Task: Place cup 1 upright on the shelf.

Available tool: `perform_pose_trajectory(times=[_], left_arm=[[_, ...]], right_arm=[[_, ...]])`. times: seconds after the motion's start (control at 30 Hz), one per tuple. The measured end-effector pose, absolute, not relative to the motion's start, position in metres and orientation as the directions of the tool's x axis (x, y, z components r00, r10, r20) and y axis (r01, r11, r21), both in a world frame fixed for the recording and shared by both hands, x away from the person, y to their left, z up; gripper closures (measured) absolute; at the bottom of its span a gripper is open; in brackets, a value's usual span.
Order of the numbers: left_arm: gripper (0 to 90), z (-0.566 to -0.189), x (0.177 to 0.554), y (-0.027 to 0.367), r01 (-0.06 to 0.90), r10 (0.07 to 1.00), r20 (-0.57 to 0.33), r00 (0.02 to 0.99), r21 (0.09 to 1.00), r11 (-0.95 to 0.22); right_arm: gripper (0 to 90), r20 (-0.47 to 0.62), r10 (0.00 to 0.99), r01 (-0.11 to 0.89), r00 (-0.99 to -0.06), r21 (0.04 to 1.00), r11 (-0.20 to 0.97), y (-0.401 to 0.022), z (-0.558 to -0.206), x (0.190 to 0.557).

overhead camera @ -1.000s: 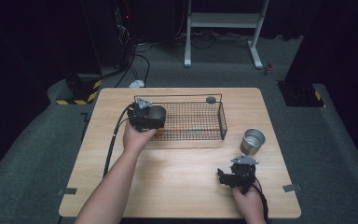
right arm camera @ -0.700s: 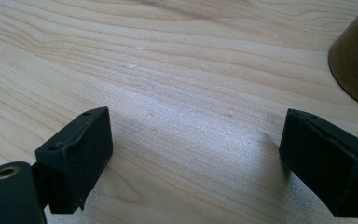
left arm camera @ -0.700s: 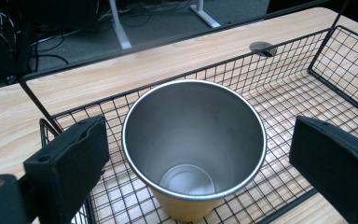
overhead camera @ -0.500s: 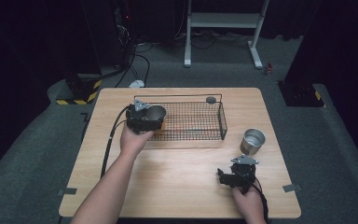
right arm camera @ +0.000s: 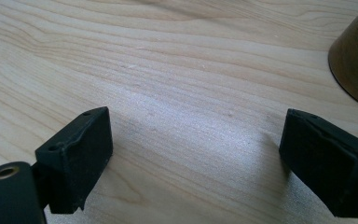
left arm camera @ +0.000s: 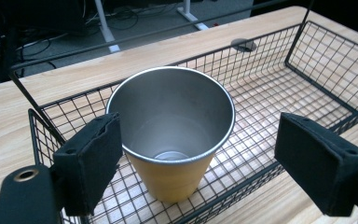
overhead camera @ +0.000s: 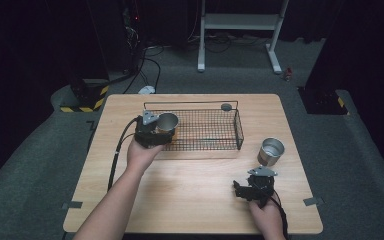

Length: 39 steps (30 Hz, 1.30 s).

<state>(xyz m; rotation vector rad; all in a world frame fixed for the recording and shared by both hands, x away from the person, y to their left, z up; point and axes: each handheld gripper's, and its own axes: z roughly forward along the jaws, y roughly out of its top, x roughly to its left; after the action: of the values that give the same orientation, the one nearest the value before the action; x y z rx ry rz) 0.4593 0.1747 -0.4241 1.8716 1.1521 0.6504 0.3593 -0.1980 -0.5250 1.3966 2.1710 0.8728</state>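
Steel cup [left arm camera: 170, 135], silver inside and yellow-gold outside, stands upright in the black wire basket [left arm camera: 326, 60], in the corner nearest the person's left hand. The cup is empty; its bare round bottom shows through the open mouth. In the high view it sits at the left end of the basket [overhead camera: 237, 125], and the rest of the mesh floor holds nothing else.

The left gripper [left arm camera: 207, 163] reaches over the basket's near wall with the cup between its fingers [left arm camera: 91, 163]. The fingers stand wide apart. One pad is right at the cup's rim, though whether it touches cannot be told, and the other is well clear of it on the far side. In the high view the left gripper [overhead camera: 160, 127] is held at the basket's left corner.

A second cup [overhead camera: 270, 151], also metal and upright, stands on the wooden table [overhead camera: 190, 195] just outside the basket's right end. It looks empty. In the right gripper view its brownish side [right arm camera: 354, 60] shows at the upper right.

The right gripper [overhead camera: 245, 189] lies low over the table near the front edge, near the second cup but apart from it. Its fingers [right arm camera: 77, 158] are spread wide with bare wood between them [right arm camera: 196, 158].

A small dark round disc [overhead camera: 226, 106] sits in the table just behind the basket.
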Motion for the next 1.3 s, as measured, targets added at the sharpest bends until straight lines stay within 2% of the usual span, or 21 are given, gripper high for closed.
perform_pose_trajectory(times=[0.23, 0.33, 0.6, 0.83, 1.3], left_arm=[[16.4, -0.423, 0.452, 0.178, 0.463, 0.885, -0.018, 0.465, 0.857, -0.226], [16.4, -0.424, 0.447, 0.179, 0.455, 0.879, -0.002, 0.477, 0.856, -0.245], [14.9, -0.428, 0.433, 0.185, 0.465, 0.89, -0.039, 0.454, 0.863, -0.199], [15.0, -0.432, 0.423, 0.189, 0.463, 0.887, -0.035, 0.461, 0.862, -0.207], [15.4, -0.453, 0.392, 0.211, 0.512, 0.881, -0.057, 0.47, 0.83, -0.22]], right_arm=[[9.5, -0.008, 0.911, 0.652, -0.411, 0.696, 0.301, -0.198, -0.525, 0.359], [9.5, -0.008, 0.911, 0.652, -0.411, 0.696, 0.301, -0.198, -0.525, 0.359], [9.5, -0.01, 0.911, 0.651, -0.412, 0.696, 0.302, -0.198, -0.525, 0.359], [9.5, -0.01, 0.911, 0.651, -0.413, 0.696, 0.302, -0.198, -0.525, 0.359], [9.5, -0.01, 0.911, 0.651, -0.413, 0.696, 0.302, -0.198, -0.525, 0.359]])
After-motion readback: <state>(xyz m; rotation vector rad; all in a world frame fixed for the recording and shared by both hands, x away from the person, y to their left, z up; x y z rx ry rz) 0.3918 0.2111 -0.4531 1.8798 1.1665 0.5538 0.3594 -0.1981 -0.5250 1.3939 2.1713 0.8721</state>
